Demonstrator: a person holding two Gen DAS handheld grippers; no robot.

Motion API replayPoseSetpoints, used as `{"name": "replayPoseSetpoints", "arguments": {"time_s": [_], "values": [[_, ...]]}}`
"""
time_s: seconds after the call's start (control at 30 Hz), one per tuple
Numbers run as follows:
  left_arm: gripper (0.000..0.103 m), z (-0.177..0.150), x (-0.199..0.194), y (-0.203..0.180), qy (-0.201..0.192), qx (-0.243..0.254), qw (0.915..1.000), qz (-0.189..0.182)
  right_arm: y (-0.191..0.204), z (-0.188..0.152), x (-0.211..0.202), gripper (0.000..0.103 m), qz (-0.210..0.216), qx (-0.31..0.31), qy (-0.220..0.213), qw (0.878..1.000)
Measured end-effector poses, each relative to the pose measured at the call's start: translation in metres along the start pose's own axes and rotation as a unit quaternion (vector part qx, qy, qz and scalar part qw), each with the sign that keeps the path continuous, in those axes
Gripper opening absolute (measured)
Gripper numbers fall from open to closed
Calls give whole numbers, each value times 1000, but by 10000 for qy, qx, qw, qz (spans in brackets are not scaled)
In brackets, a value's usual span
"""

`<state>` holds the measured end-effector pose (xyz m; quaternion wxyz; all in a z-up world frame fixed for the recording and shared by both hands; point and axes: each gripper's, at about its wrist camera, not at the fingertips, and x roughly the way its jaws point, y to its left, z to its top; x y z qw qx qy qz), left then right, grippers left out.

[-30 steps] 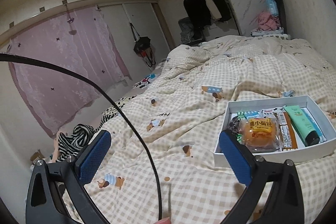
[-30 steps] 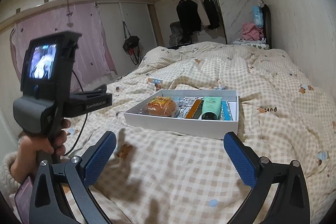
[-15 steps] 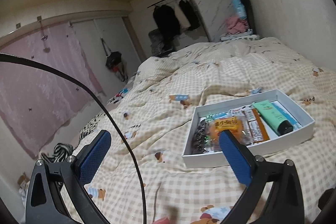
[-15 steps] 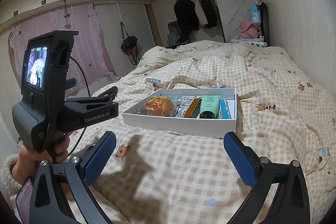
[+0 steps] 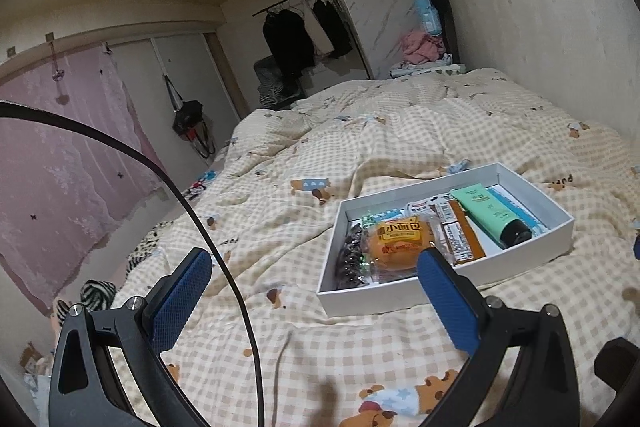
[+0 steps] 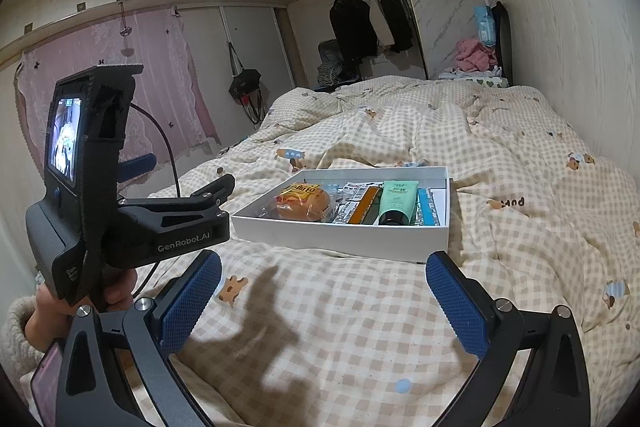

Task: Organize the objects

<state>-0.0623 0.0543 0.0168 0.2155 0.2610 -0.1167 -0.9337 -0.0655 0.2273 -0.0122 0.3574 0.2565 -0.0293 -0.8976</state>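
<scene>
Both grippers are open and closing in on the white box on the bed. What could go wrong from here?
1. The white box sits on a soft, rumpled quilt; pressing a wall could tip it.
2. The bread packet, snack bars and green tube lie packed side by side, so open jaws might snag a neighbour.
3. The left gripper trails a black cable that could drag across the box.

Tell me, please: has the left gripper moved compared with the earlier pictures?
Yes. In the right wrist view the left gripper has advanced toward the white box; its tip now reaches the box's near left corner, while the box stays put on the checked quilt.
</scene>
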Motion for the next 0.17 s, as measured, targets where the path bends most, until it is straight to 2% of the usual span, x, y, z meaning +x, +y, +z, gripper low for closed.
{"name": "replayPoseSetpoints", "arguments": {"time_s": [0.1,0.17], "values": [[103,1,-1,7,-4,-155,9997,-184,-3,1,0,103,19,40,8,10000],[103,3,2,12,93,-233,9985,-484,-7,3,-1,103,68,110,39,9999]]}}
